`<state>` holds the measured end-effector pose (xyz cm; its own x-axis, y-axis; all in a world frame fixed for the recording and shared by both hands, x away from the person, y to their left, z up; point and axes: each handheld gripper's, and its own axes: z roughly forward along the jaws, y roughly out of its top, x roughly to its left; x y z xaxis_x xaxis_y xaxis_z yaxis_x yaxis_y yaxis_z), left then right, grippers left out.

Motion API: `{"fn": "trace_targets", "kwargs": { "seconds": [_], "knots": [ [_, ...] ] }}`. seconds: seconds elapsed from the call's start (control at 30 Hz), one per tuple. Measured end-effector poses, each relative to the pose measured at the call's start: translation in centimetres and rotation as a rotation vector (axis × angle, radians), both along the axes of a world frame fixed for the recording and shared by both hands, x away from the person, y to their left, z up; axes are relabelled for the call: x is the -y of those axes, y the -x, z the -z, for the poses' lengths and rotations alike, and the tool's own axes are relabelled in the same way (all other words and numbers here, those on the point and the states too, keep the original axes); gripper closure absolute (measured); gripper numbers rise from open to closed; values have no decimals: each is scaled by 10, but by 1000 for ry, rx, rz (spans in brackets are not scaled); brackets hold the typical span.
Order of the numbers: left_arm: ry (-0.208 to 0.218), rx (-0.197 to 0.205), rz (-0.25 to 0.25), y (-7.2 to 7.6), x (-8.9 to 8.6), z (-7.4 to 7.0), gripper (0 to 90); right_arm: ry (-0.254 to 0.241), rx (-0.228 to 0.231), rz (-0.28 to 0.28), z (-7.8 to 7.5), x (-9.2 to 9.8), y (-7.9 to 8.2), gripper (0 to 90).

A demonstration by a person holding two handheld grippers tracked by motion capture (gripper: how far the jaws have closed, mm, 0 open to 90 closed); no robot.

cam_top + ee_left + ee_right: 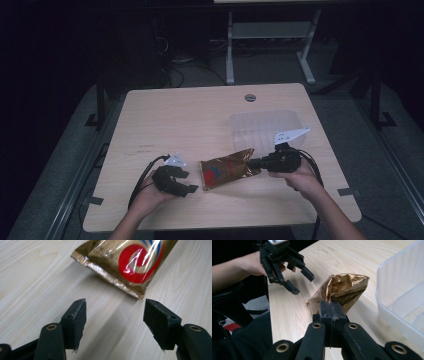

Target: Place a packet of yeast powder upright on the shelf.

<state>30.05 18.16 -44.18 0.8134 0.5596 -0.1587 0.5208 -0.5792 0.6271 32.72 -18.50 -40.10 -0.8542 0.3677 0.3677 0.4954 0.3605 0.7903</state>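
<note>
A: Where is the gold snack bag (227,171), and what holds it?

B: It lies between the two hands on the wooden table (200,115). The right gripper (254,163) has its jaws pinched tight on the crumpled end nearest the clear plastic bin (265,125); in the right gripper view that end (342,288) bunches up just above the closed jaws. The far end, with the red emblem (138,262), hangs low by the table.

A: And the left gripper (186,181)?

B: Its jaws stand wide with nothing between them. In its own view the bag's sealed edge sits just beyond the two pads (78,317), apart from both.

A: What could go wrong from here?

B: Three things, as a judgement. The grip is on a thin, slippery fold only, so the weight of the contents may pull the foil free during a lift. The loose low end may drag or catch on the bin's wall on the way in. The open left jaws, so near the sealed edge, could snag it if the bag swings.
</note>
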Motion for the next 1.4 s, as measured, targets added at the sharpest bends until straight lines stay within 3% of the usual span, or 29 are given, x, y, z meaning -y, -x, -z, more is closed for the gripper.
{"fn": "trace_targets", "kwargs": {
  "seconds": [0.57, 0.97, 1.4],
  "knots": [
    [-3, -1, -7, -2, -4, -1, 327, -11, 90, 34, -41, 20, 0, 900],
    [-8, 16, 13, -3, -1, 0, 230, -9, 159, 160, -84, 61, -12, 900],
    [-11, 19, 17, -3, -1, 0, 229, 58, 177, 295, -103, 102, -27, 900]
  ]
}}
